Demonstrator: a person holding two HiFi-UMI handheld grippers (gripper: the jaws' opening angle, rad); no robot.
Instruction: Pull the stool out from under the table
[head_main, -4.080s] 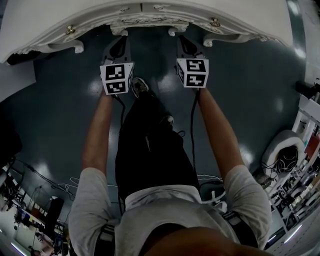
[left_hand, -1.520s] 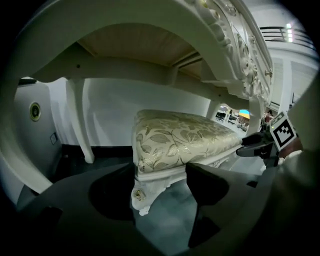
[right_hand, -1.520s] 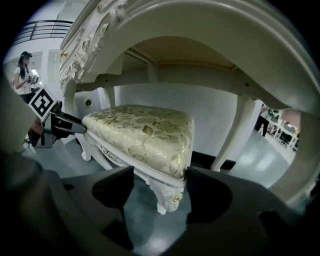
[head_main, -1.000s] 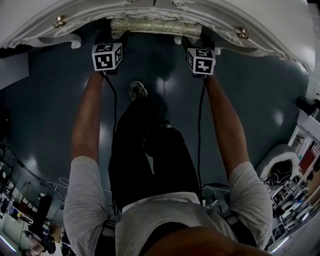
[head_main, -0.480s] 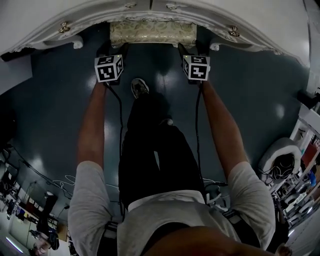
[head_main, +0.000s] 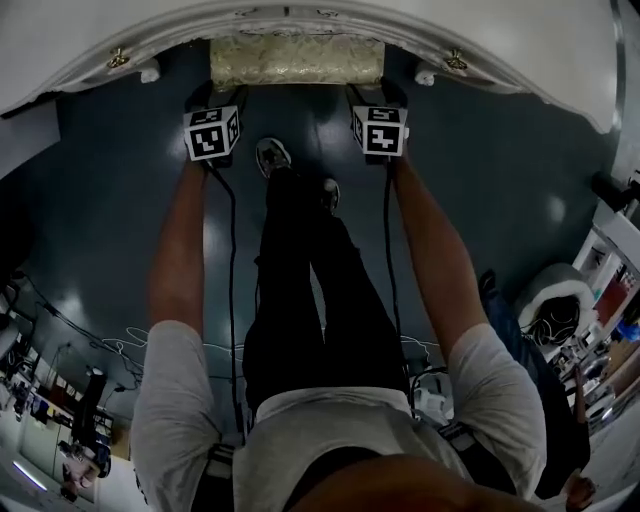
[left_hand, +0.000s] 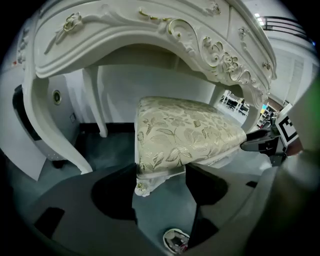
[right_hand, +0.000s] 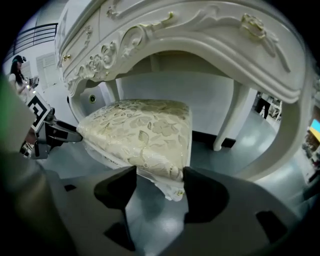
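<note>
Stool (head_main: 296, 60) seat, cream with a leafy pattern, shows as a strip past the near edge of the white carved table (head_main: 480, 30) in the head view. The left gripper (head_main: 203, 100) is at its near left corner and the right gripper (head_main: 371, 97) at its near right corner. The person's shoe (head_main: 272, 155) stands on the dark floor (head_main: 120, 200) between them.

In the left gripper view, the left gripper (left_hand: 162, 182) has its jaws clamped on the seat's corner, with the cushion edge and white frame pressed between the dark pads. The rest of the stool (left_hand: 185, 135) runs back under the table's arch (left_hand: 150, 35).

In the right gripper view, the right gripper (right_hand: 159, 187) holds the opposite near corner of the stool (right_hand: 145, 130) the same way, its jaws wide but closed on the seat. The left gripper (right_hand: 50, 132) shows at the seat's far side.
</note>
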